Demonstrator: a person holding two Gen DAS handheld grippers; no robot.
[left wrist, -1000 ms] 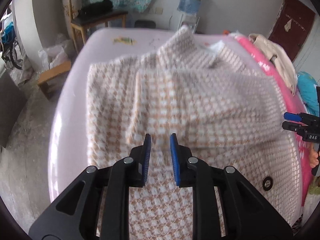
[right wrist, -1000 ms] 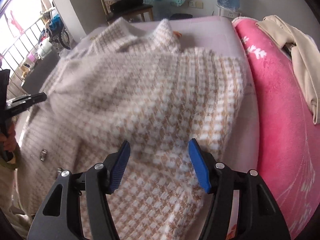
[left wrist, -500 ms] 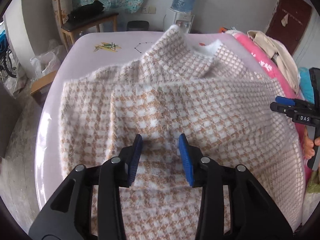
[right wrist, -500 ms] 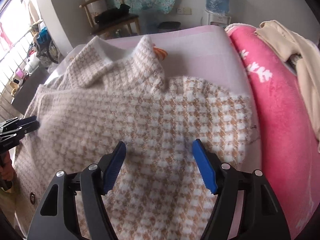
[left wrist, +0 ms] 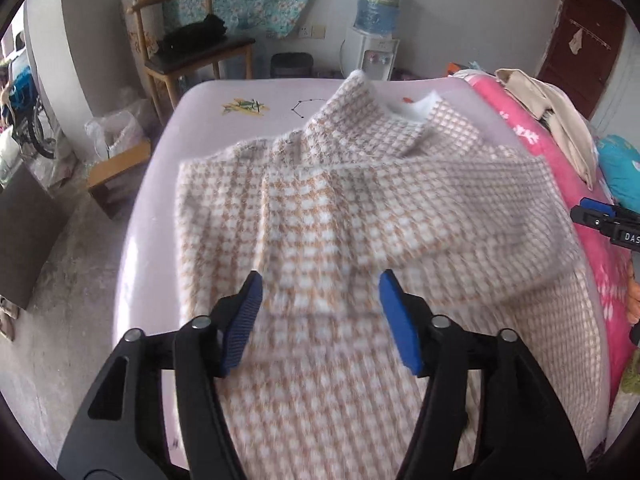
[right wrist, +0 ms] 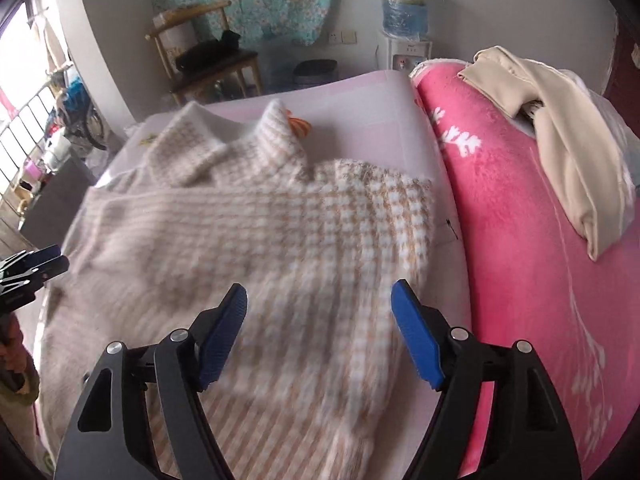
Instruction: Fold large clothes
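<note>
We see the fuzzy tan-and-white checked coat [left wrist: 360, 216] lying folded on the bed [left wrist: 208, 104]; both our grippers, left [left wrist: 320, 320] and right [right wrist: 318, 328], have just spread apart, empty.

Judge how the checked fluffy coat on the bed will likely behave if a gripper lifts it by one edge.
The coat is probably floppy: its folded sleeves drape softly, so a lifted edge would sag. Its thick, fuzzy pile suggests some weight and good grip for the pads, not slipperiness. It should drag rather than slide on the bed.

Houndstooth coat [left wrist: 360, 220] (sleeves folded in) lies flat.
</note>
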